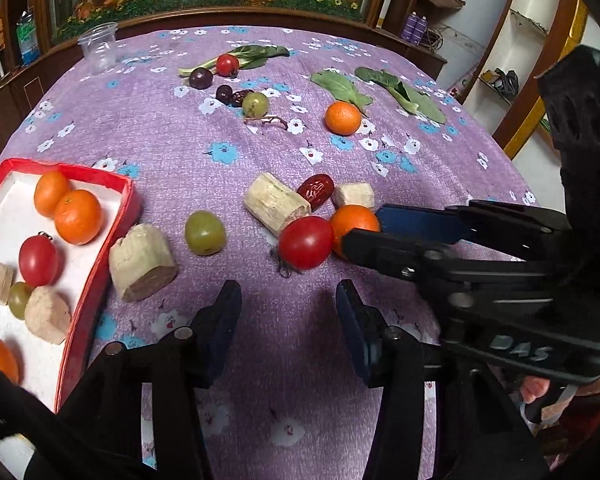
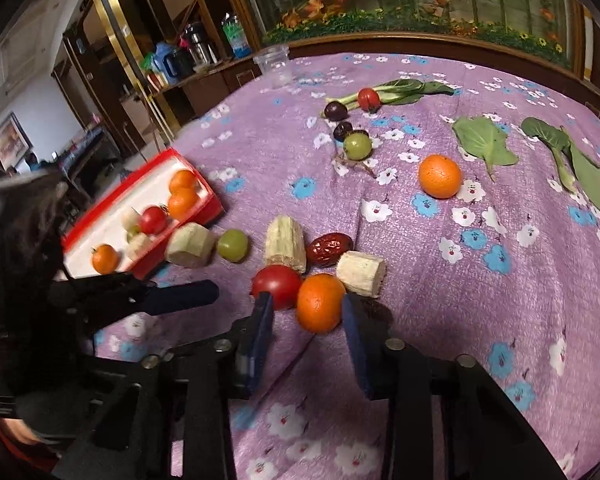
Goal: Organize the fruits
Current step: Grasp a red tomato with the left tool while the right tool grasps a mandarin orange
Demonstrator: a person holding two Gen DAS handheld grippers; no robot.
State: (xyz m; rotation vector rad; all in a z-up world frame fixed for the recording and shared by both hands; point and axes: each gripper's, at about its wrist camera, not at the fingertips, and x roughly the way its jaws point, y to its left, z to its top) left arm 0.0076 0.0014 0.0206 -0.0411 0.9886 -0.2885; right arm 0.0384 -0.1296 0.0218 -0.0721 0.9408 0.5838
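Note:
A small orange (image 2: 321, 303) lies on the purple flowered cloth between the fingers of my right gripper (image 2: 307, 305). The right pad touches it, while a strip of cloth shows on the left side. A red tomato (image 2: 277, 285) sits right beside the orange. In the left wrist view my left gripper (image 1: 286, 294) stands open over bare cloth just in front of the tomato (image 1: 306, 243), with nothing between its fingers. The red tray (image 1: 96, 176) at the left holds oranges, a tomato, a grape and cane pieces.
Loose on the cloth are cane pieces (image 1: 142, 262), a green grape (image 1: 205, 233), a red date (image 1: 317, 190), another orange (image 1: 343, 118) and dark fruits (image 1: 201, 78) near green leaves (image 1: 404, 94). A clear cup (image 1: 99, 46) stands at the back left.

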